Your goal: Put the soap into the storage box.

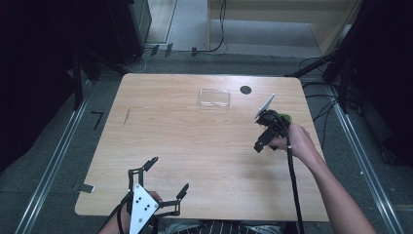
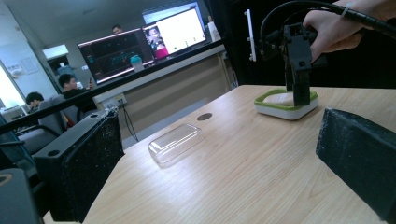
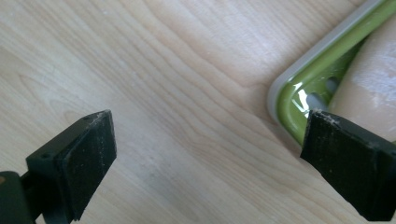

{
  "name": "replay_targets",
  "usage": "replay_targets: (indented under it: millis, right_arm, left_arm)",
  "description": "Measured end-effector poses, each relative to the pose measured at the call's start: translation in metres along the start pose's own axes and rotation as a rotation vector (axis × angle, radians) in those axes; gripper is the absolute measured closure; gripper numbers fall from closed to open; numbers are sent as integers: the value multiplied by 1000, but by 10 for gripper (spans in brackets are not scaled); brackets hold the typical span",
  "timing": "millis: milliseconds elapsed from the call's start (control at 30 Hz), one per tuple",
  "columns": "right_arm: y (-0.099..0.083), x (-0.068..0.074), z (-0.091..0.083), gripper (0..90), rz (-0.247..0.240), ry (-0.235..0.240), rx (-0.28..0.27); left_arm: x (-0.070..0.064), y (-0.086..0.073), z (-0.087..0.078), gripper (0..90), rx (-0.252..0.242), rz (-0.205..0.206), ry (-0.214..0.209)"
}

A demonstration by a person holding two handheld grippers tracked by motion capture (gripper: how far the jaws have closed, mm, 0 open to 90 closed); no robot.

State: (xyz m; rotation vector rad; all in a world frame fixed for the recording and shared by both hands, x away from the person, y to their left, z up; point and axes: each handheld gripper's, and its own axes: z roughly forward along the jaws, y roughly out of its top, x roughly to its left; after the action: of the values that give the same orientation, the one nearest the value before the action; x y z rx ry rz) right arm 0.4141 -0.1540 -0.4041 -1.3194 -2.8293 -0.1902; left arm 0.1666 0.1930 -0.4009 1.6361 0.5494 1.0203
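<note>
Green-rimmed dish [image 2: 286, 105]: far right of table [image 1: 195, 146], directly beneath right gripper [image 3: 205, 154]. Jaws apart, pointing down; one over dish corner, other over bare wood. Left gripper [image 1: 168, 178]: spread, near edge, well apart.

Light wood-grain table [image 1: 195, 146], rounded corners, pale laminate; small dark round hole [image 1: 245, 89] near the far edge at about 1 o'clock from the table centre; clear plastic lid [image 1: 214, 98] lying flat at 12 o'clock, just beside the hole at its 8 o'clock side, not touching it; white dish with green rim [image 2: 286, 103] resting flat at 2 o'clock near the right edge, something pale inside, cannot tell what; near half of the surface shows only grain and a faint dark streak [image 1: 126, 116] at 10 o'clock.
</note>
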Motion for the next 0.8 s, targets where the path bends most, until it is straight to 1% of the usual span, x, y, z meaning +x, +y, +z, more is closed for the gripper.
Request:
replay_targets:
  millis: [67, 233, 400, 500, 600, 800]
  right_arm:
    - [-2, 4, 1, 35, -17, -4, 7]
    - [-6, 15, 5, 36, -37, -7, 14]
    - [-10, 24, 8, 37, -58, -8, 30]
    - [-12, 29, 11, 37, -69, -6, 51]
    - [-15, 34, 14, 37, -82, -7, 53]
    - [-21, 47, 20, 37, -106, -5, 76]
  left_arm:
    - [0, 0, 0, 11, 0, -1, 1]
    - [0, 0, 0, 11, 0, 0, 1]
    - [0, 0, 0, 11, 0, 0, 1]
    - [0, 0, 0, 11, 0, 0, 1]
    - [0, 0, 0, 11, 0, 0, 0]
    - [0, 0, 0, 11, 0, 0, 0]
